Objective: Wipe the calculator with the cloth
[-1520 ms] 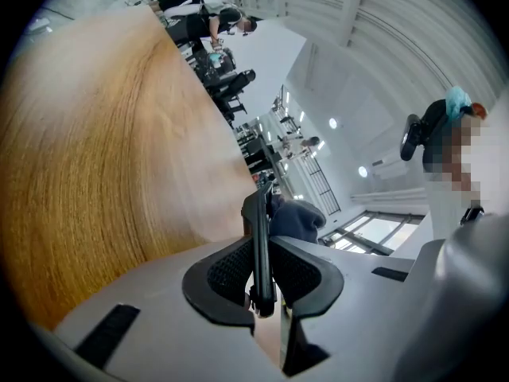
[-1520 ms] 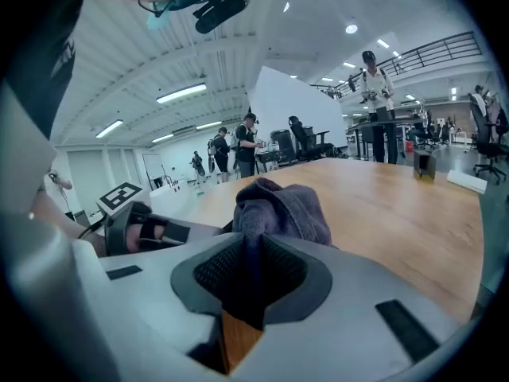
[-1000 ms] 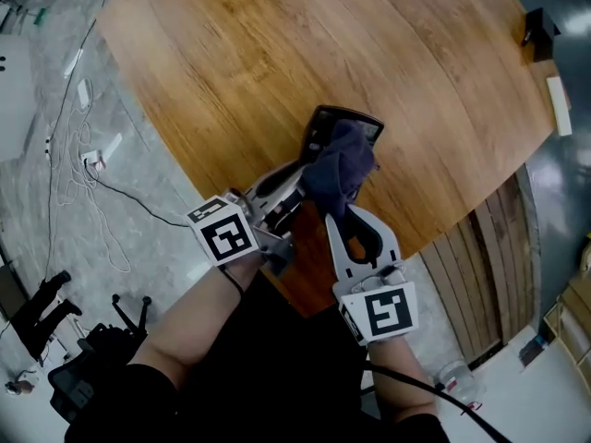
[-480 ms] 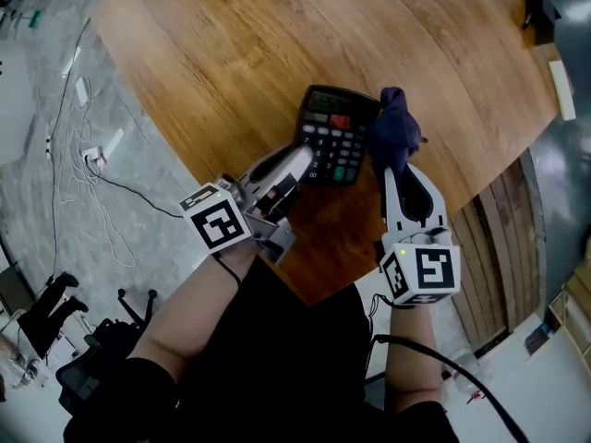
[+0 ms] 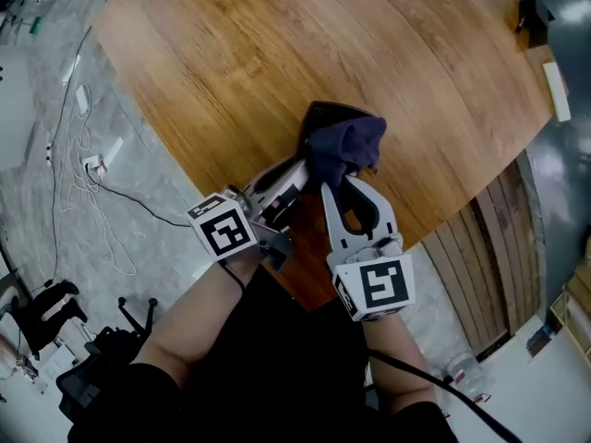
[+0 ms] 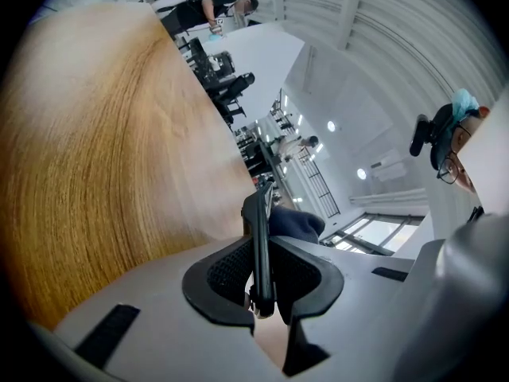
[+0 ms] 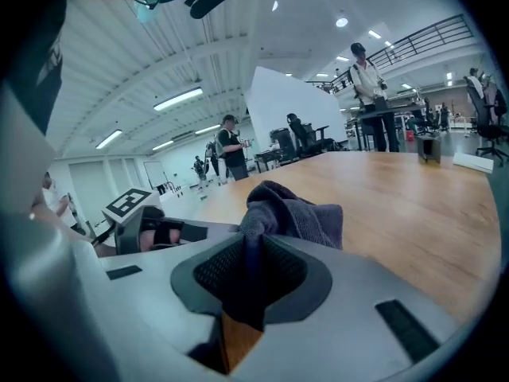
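Right gripper [image 5: 338, 185], clenched on the cloth [image 5: 349, 144], has swept back left across the calculator [image 5: 329, 111] that the left gripper [image 5: 294, 173] grasps, so wiping is under way.

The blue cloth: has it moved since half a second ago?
Yes. The cloth in the right gripper has swung left in the head view, from beside the calculator to over its keys, which it now hides.
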`<state>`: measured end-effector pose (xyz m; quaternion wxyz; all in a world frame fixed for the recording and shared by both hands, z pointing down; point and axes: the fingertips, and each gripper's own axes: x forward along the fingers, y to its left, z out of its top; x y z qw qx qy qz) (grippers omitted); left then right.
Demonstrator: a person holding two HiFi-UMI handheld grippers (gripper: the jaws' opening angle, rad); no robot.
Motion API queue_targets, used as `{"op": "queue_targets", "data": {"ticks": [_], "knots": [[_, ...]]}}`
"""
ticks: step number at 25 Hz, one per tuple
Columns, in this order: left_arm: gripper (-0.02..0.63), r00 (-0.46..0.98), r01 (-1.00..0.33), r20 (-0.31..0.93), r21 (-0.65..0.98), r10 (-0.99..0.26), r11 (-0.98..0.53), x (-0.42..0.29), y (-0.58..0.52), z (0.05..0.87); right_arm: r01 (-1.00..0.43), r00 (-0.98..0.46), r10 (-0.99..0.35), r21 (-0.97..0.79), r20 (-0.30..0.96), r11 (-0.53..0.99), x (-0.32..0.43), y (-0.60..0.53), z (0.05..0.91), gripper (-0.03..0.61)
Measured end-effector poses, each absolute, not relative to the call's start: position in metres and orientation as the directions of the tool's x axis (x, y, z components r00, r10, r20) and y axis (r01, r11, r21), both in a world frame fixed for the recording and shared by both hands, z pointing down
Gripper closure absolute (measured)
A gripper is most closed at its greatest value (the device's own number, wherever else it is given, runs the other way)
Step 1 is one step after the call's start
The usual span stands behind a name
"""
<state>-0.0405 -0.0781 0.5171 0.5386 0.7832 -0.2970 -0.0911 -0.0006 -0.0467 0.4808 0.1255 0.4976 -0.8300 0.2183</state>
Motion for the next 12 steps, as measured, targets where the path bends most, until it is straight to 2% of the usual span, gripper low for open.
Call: {"op": "queue_targets", "data": {"ticks": [4, 8, 12], "knots": [[0.543, 0.795, -0.374, 0.179, 0.897, -0.58, -0.234, -0.044, -0.084, 0.515, -0.875, -0.481, -0.759, -0.192, 0.438, 0.444, -0.014, -0.049, 0.479, 0.511], [0.543, 0.788, -0.371, 0.168, 0.897, -0.592, -0.24, -0.048, -0.088, 0.501, -0.891, -0.445, -0.775, -0.14, 0.449, 0.431, 0.007, -0.056, 0.471, 0.511], [0.543, 0.784, -0.363, 0.15, 0.898, -0.602, -0.248, -0.051, -0.095, 0.48, -0.875, -0.451, -0.77, -0.053, 0.452, 0.481, 0.024, -0.064, 0.465, 0.511]]}}
